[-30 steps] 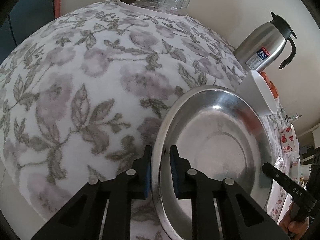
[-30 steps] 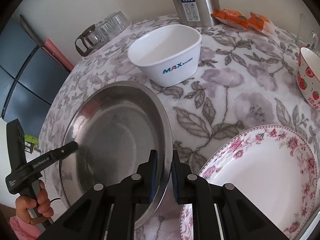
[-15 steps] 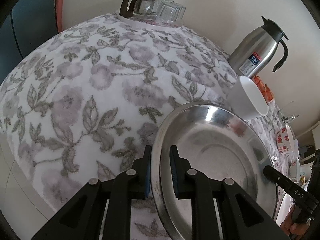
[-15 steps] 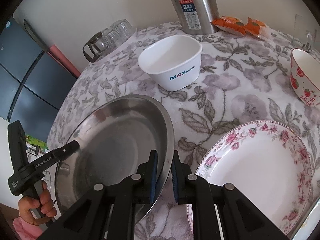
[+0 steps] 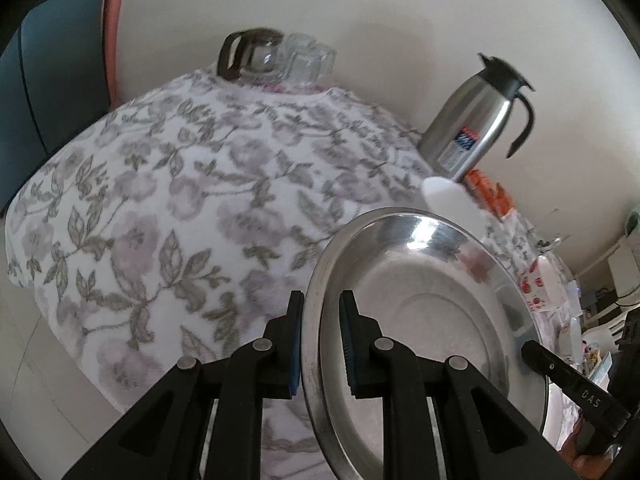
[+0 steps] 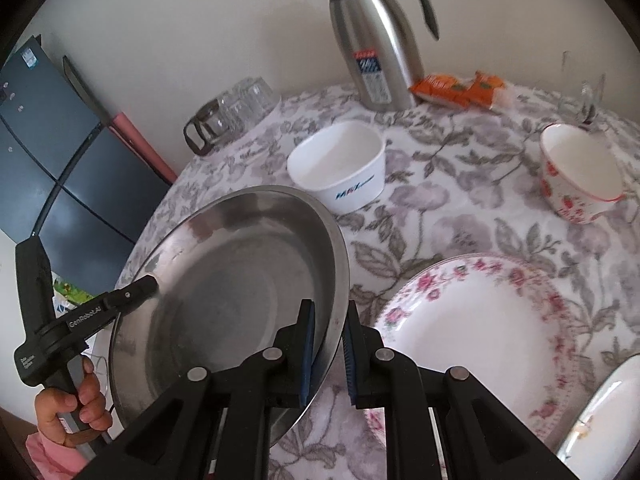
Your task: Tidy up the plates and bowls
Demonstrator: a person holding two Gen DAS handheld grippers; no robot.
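A large steel plate (image 5: 424, 316) (image 6: 236, 280) is held in the air above the flowered tablecloth, gripped on opposite rims by both grippers. My left gripper (image 5: 320, 344) is shut on its left rim. My right gripper (image 6: 329, 352) is shut on its right rim. The left gripper also shows in the right wrist view (image 6: 146, 284), the right one in the left wrist view (image 5: 532, 350). A rose-pattern plate (image 6: 480, 332) lies on the table right of the steel plate. A white MAX bowl (image 6: 340, 168) and a strawberry bowl (image 6: 576, 176) stand further back.
A steel thermos jug (image 6: 372, 44) and orange snack packets (image 6: 456, 88) stand at the back by the wall. A glass pot with upturned glasses (image 6: 228, 116) sits at the back left. Another white plate's rim (image 6: 596, 412) shows at lower right. A dark fridge (image 6: 48, 152) is left of the table.
Both grippers have lifted the steel plate higher off the table and pulled back; more of the wall, thermos and strawberry bowl is in view now.
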